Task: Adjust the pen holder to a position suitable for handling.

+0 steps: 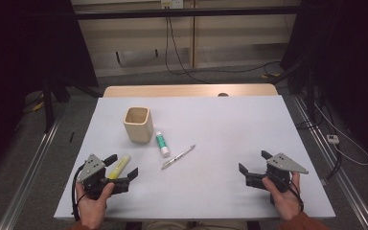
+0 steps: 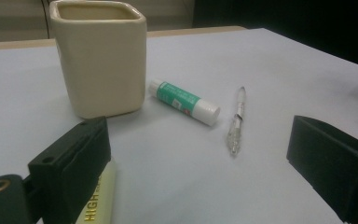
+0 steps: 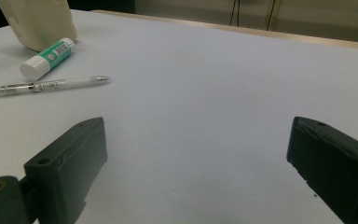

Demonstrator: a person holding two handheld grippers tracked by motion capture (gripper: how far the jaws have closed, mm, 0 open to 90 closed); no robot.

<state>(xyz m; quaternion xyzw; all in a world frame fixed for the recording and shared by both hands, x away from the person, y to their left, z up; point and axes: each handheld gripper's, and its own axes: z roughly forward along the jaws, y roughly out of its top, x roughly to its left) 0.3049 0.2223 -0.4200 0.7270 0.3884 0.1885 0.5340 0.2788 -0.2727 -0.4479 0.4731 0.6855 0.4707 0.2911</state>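
The left gripper (image 1: 123,166) has its jaws spread wide, and the highlighter (image 1: 118,166) lies between them on the table (image 1: 230,124), not pinched yet. The right gripper (image 1: 254,165) is also spread and holds nothing. Further out lie the pen (image 1: 178,157) and glue stick (image 1: 162,144), beside the upright cup (image 1: 138,124). I judge the work is hardly begun: nothing seems to be inside the cup.

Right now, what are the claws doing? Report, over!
Left claw open, yellow highlighter lying between its jaws, not gripped. Right claw open over bare table. Cup, glue stick and pen beyond, nothing blocking. Over.
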